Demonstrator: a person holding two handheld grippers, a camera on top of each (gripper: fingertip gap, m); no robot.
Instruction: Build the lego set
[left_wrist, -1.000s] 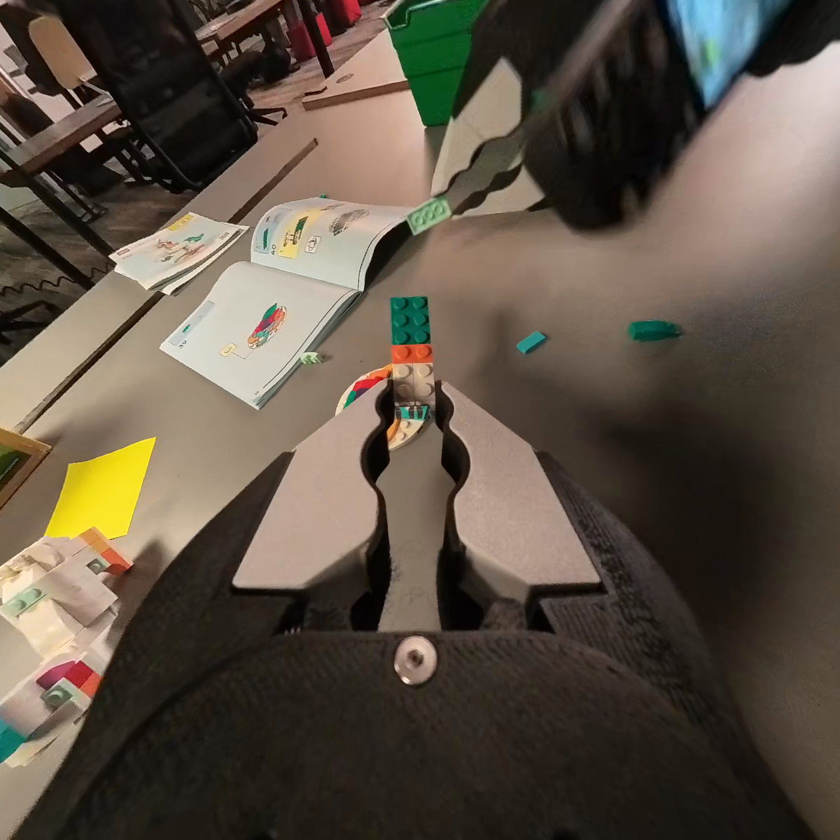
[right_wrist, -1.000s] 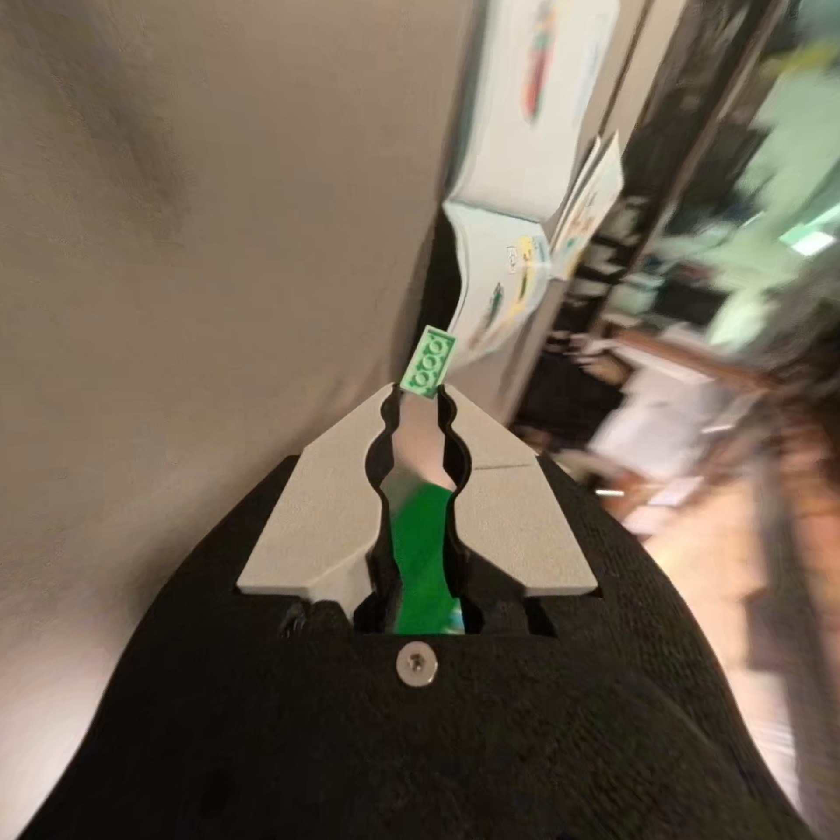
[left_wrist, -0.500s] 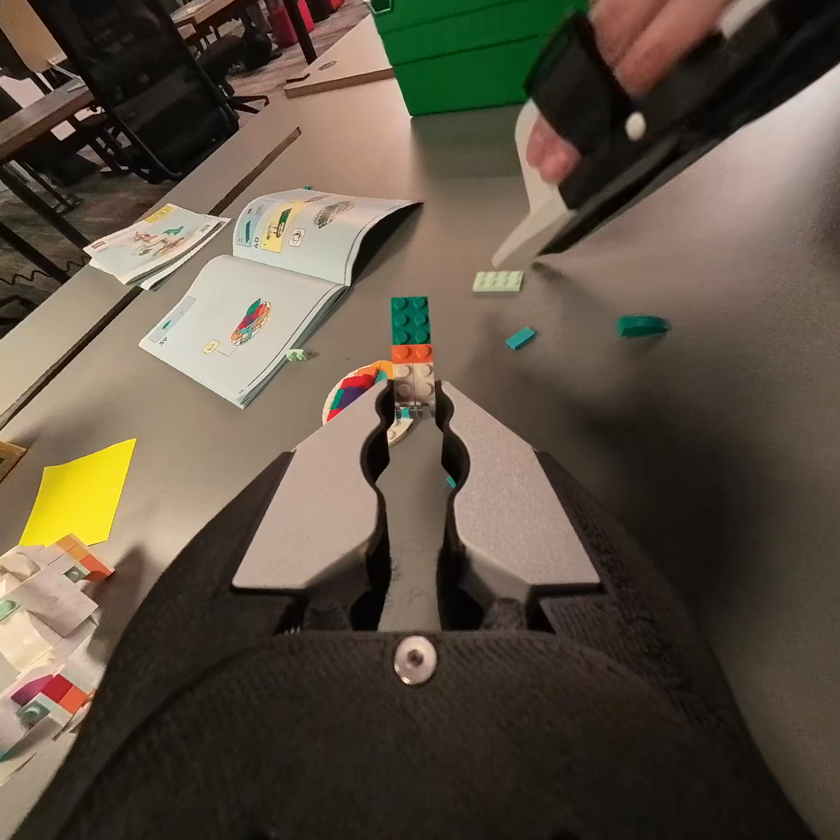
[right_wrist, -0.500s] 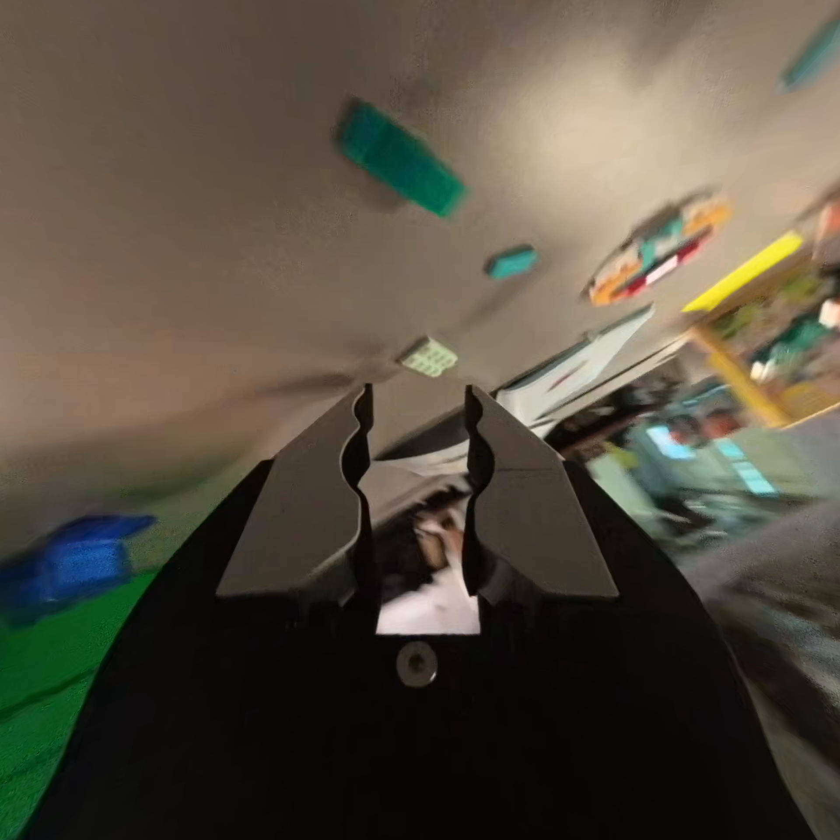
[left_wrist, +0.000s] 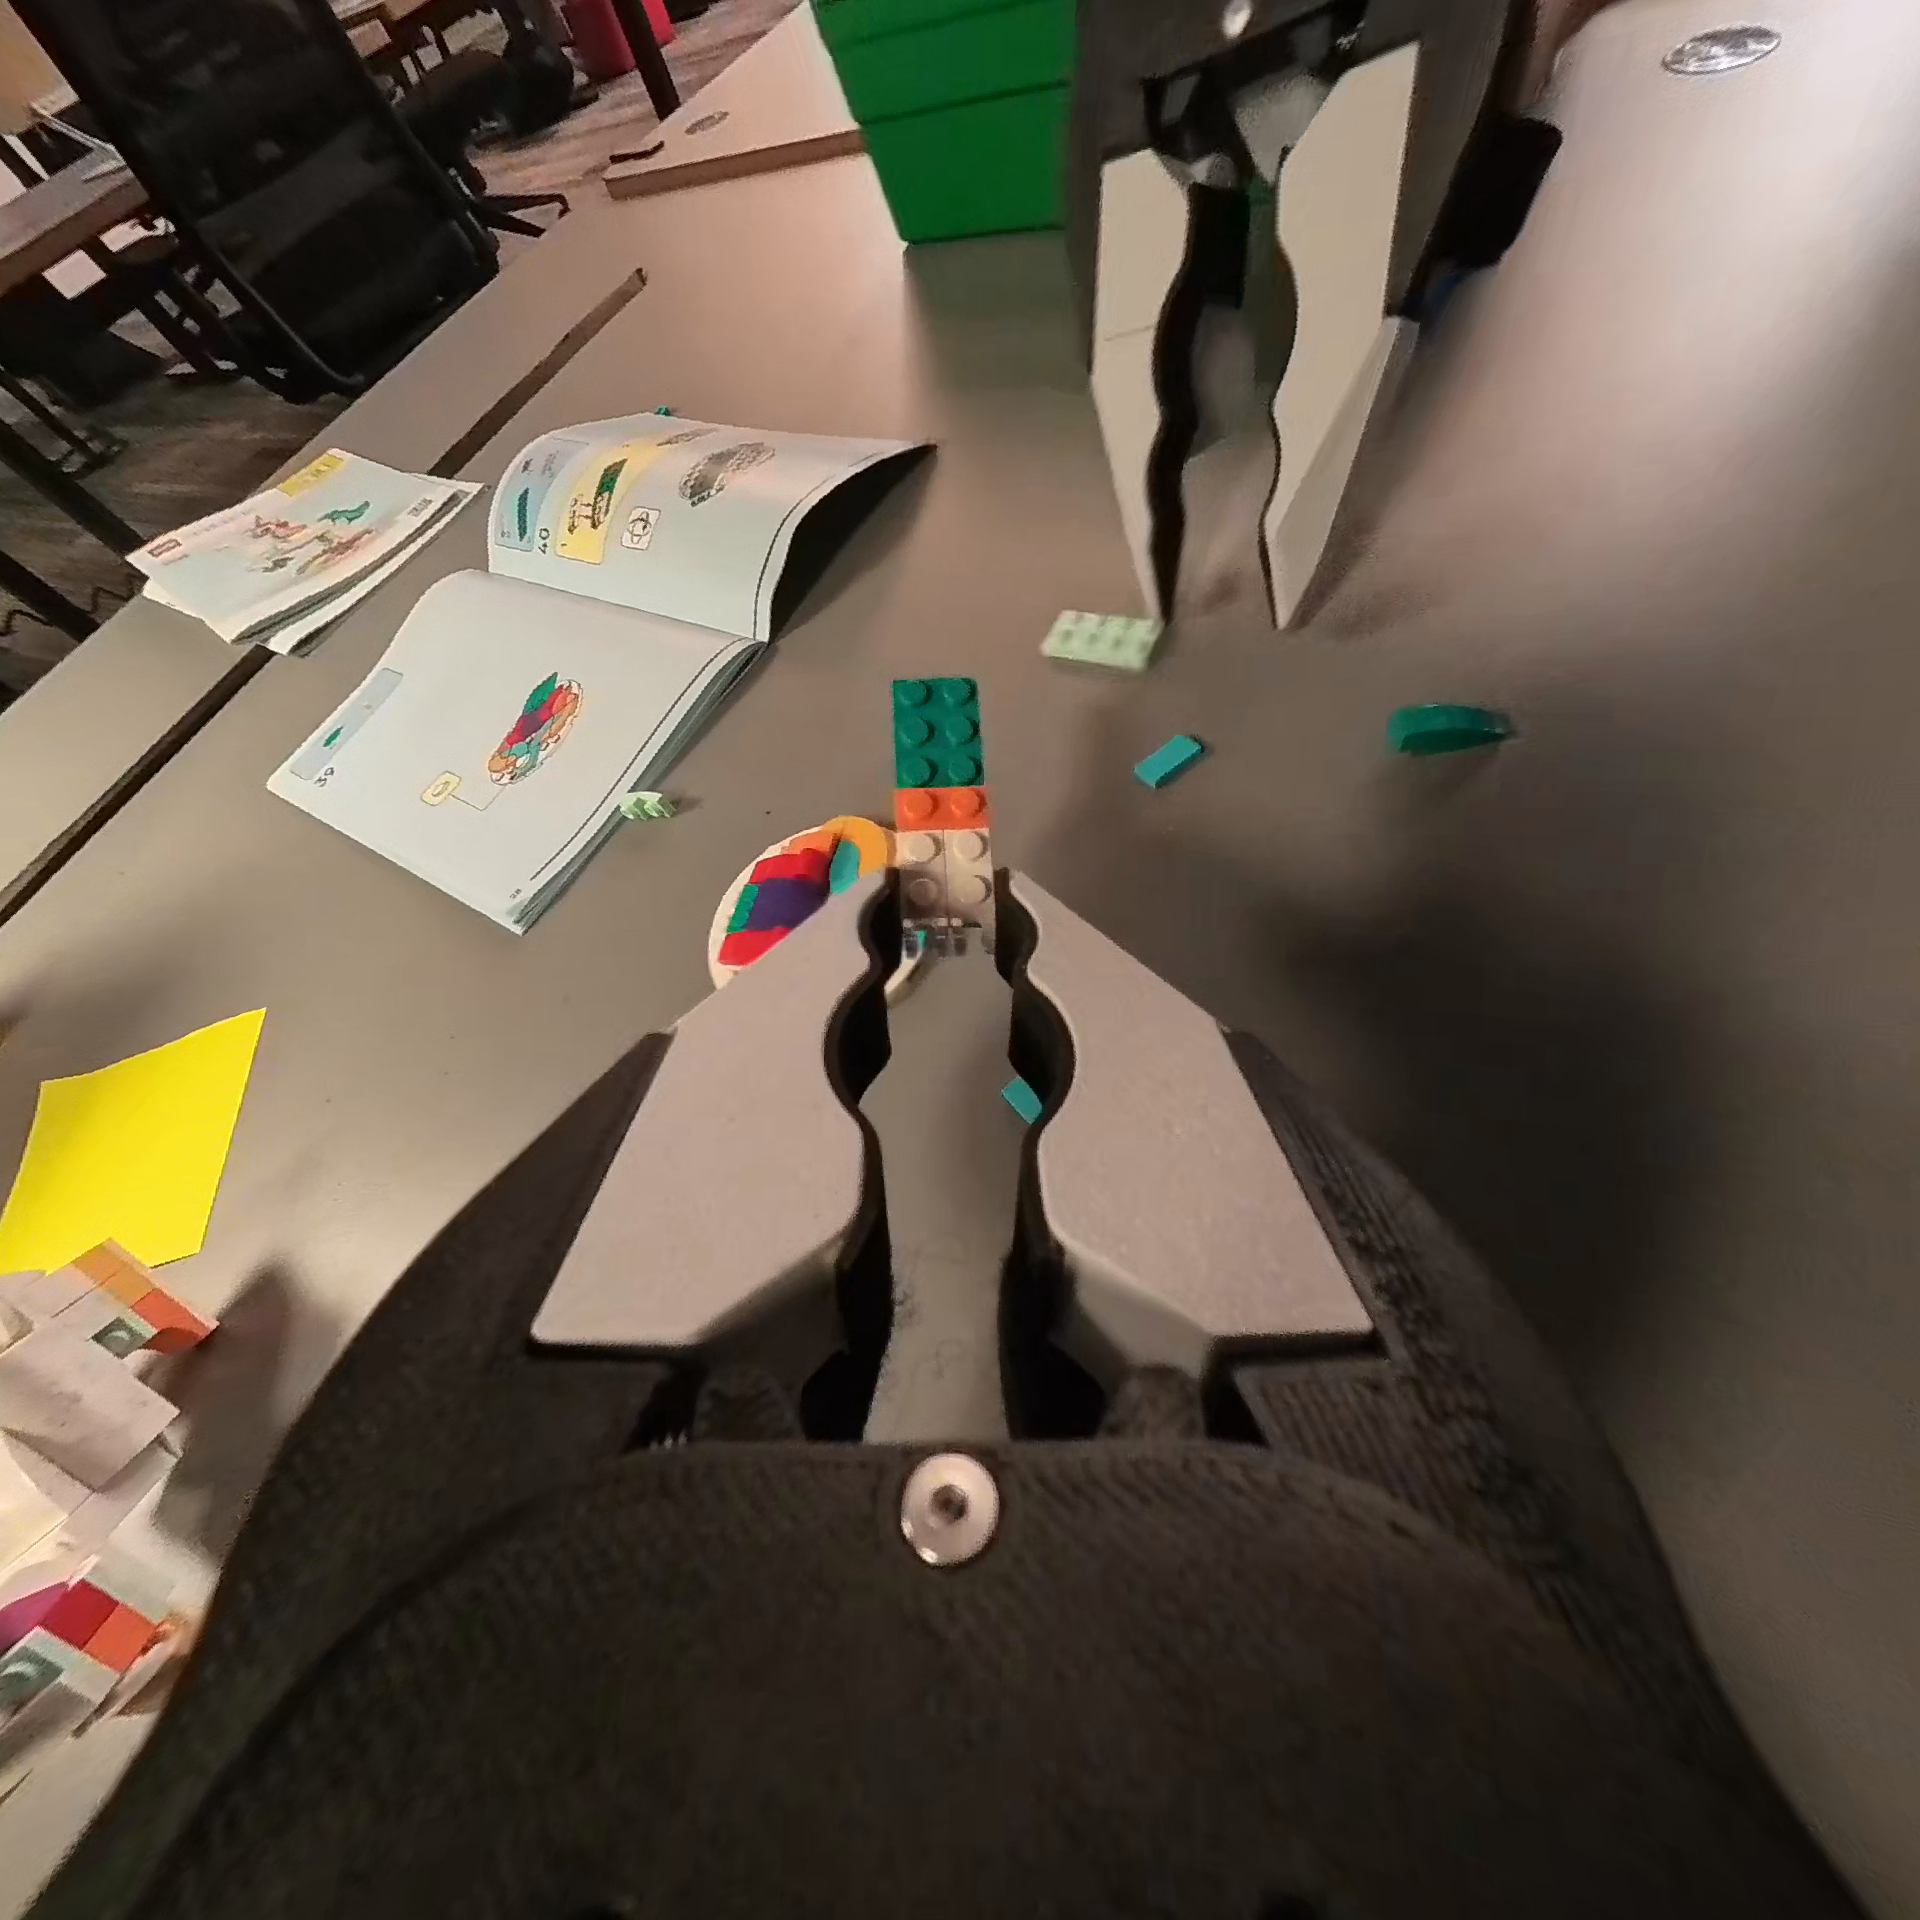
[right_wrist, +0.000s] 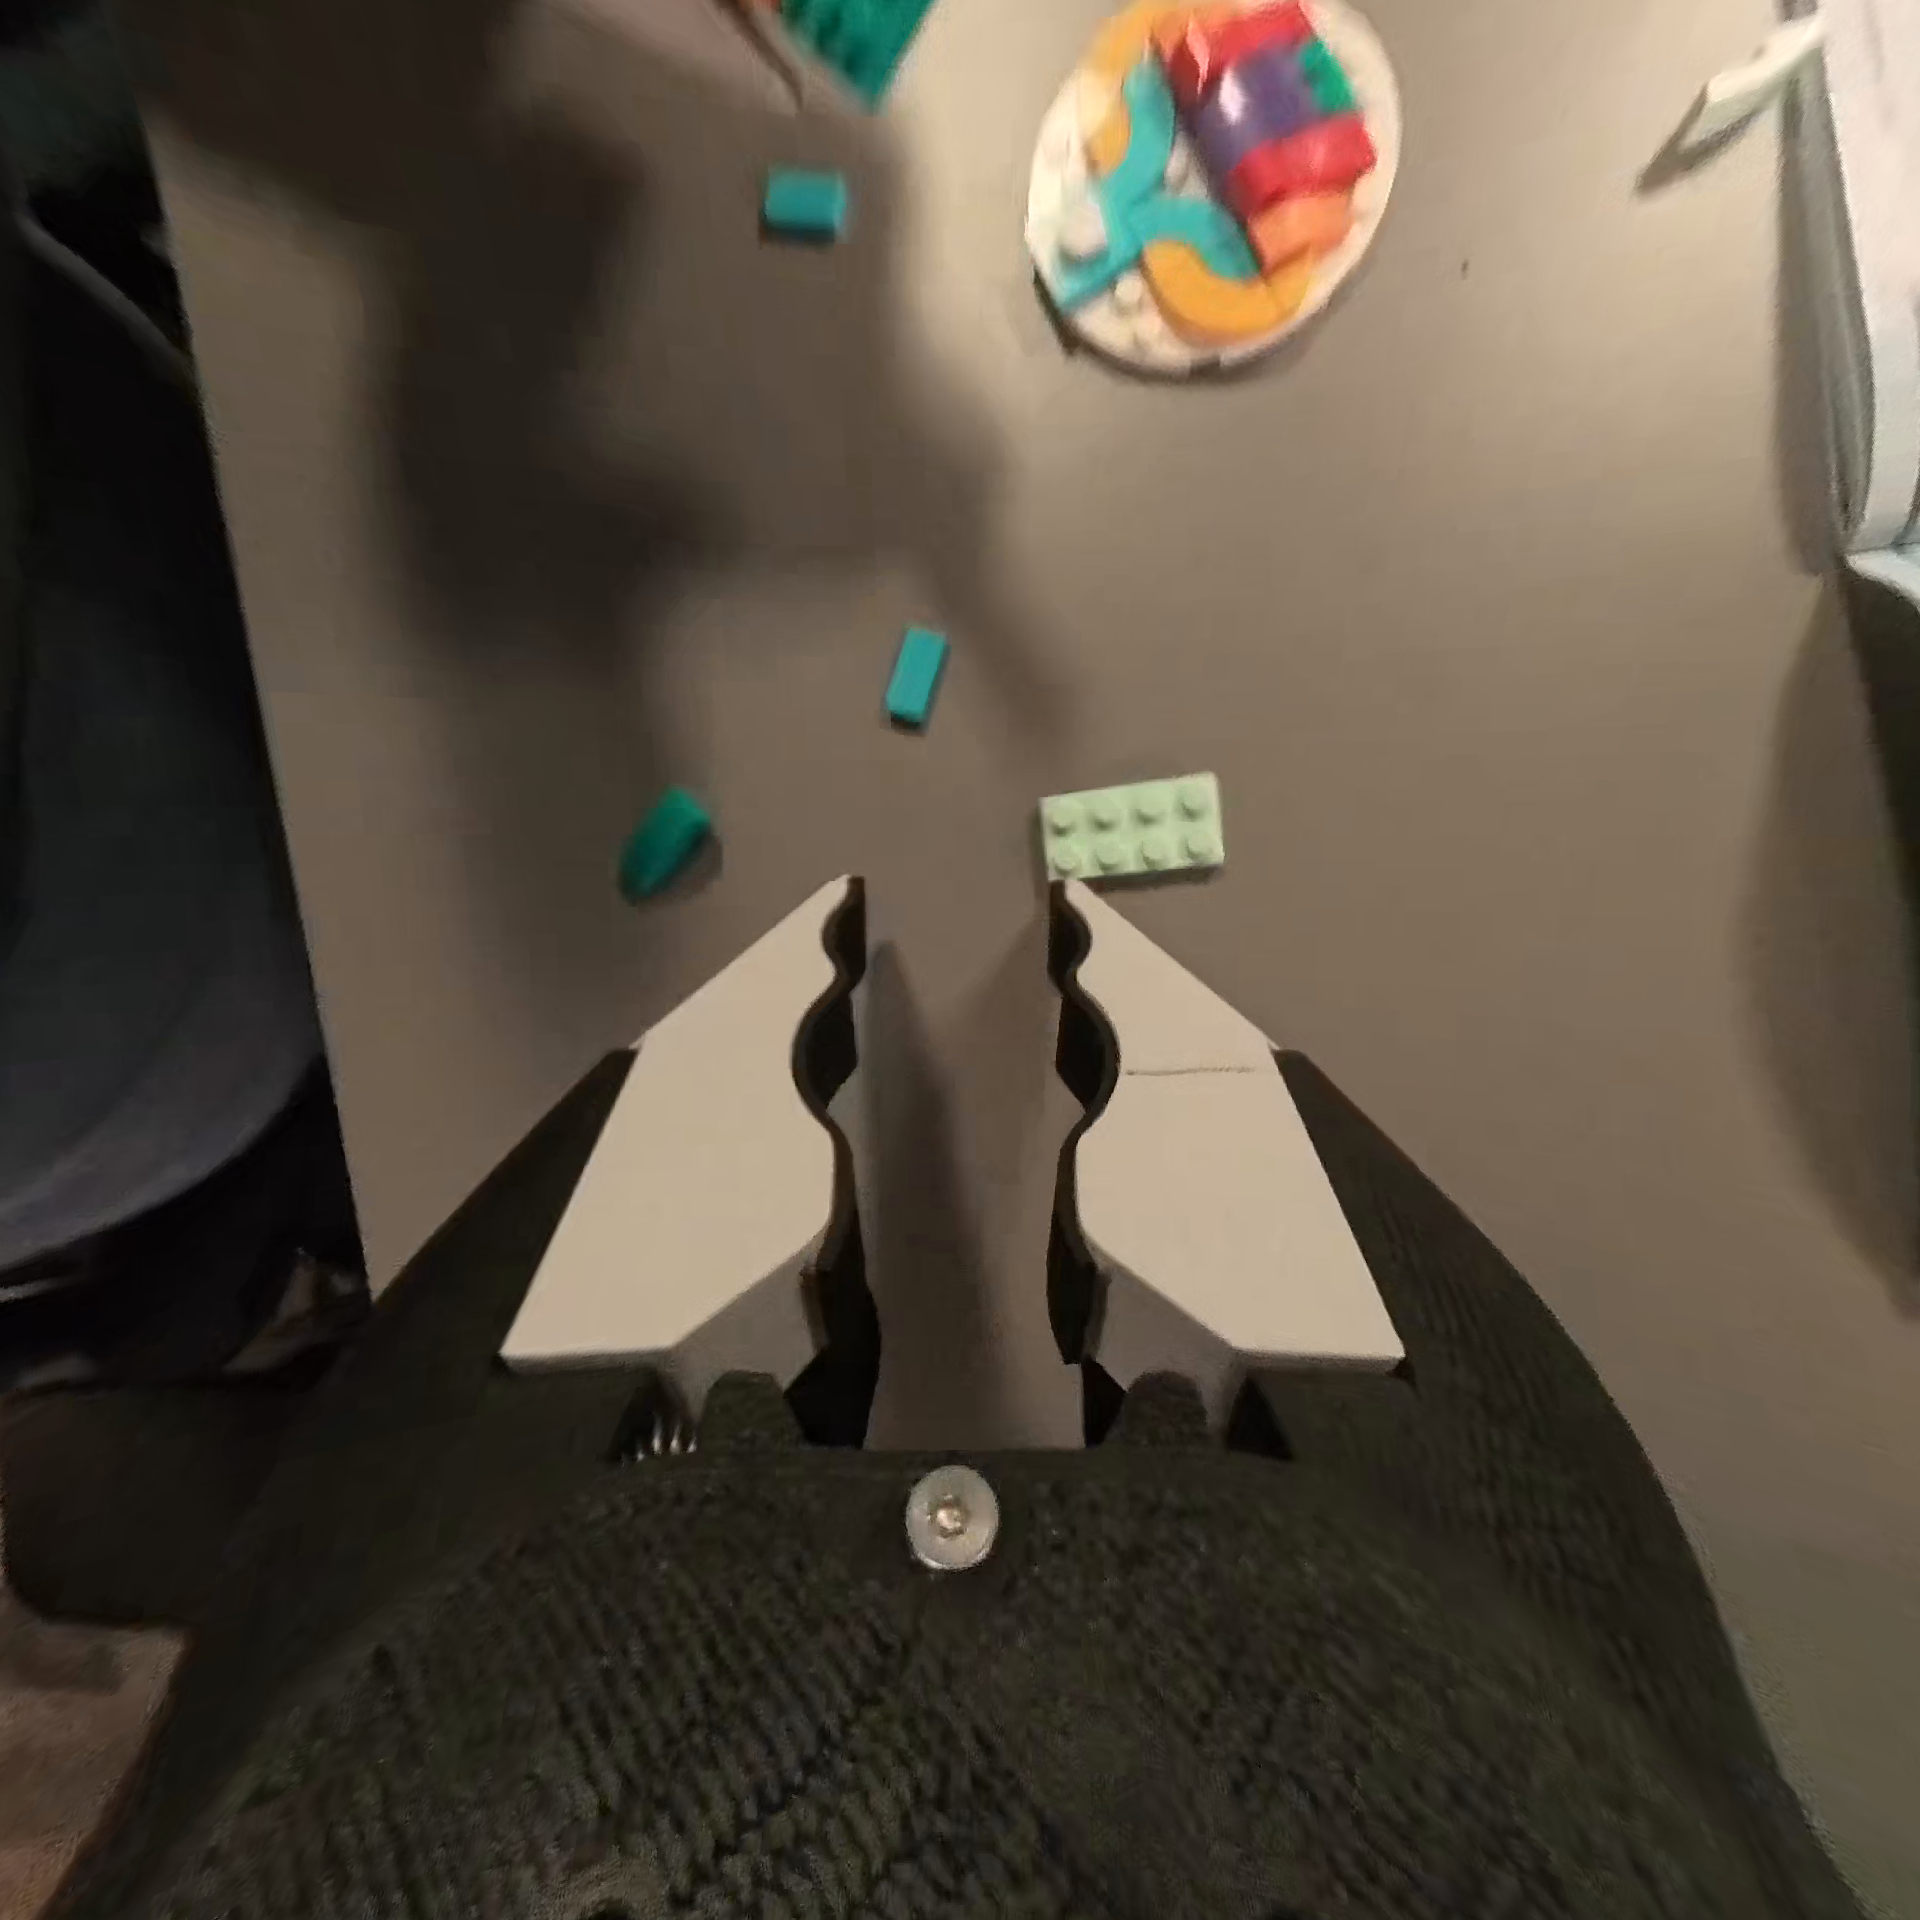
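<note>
While the build is only partly done, these lines tell where each thing lies.

Left tool (left_wrist: 943, 902): narrow, its tips clamped on the pale grey end of a brick strip (left_wrist: 938, 774), which it holds above the counter (left_wrist: 1558, 1039).

Brick strip: dark green studs at the far end, an orange row in the middle, grey studs nearest the tool; already joined into one piece.

Right tool (right_wrist: 956, 899): jaws apart and empty, pointing down at the counter with its tips close to the surface; whether they touch it cannot be told.

Pale green plate (right_wrist: 1132, 828): lying flat and loose on the counter, studs up, just beside one tip of the right tool; not gripped and not yet attached to anything.

Round model (right_wrist: 1210, 182): a white disc carrying red, purple, orange and teal pieces, resting on the counter beyond the loose parts; part-built, with bare white still showing.

Loose teal pieces: a small flat tile (right_wrist: 915, 673), a curved slope (right_wrist: 663, 854) and another small tile (right_wrist: 804, 204), all scattered and unused.

Instruction booklet (left_wrist: 540, 686): open on the counter left of the strip, a second booklet (left_wrist: 301, 540) closed beyond it.

Done so far, as a judgement: the strip and much of the disc are assembled.

Left to do, as a judgement: pick up the pale green plate, fit it and the teal pieces, and join the strip to the rest.
</note>
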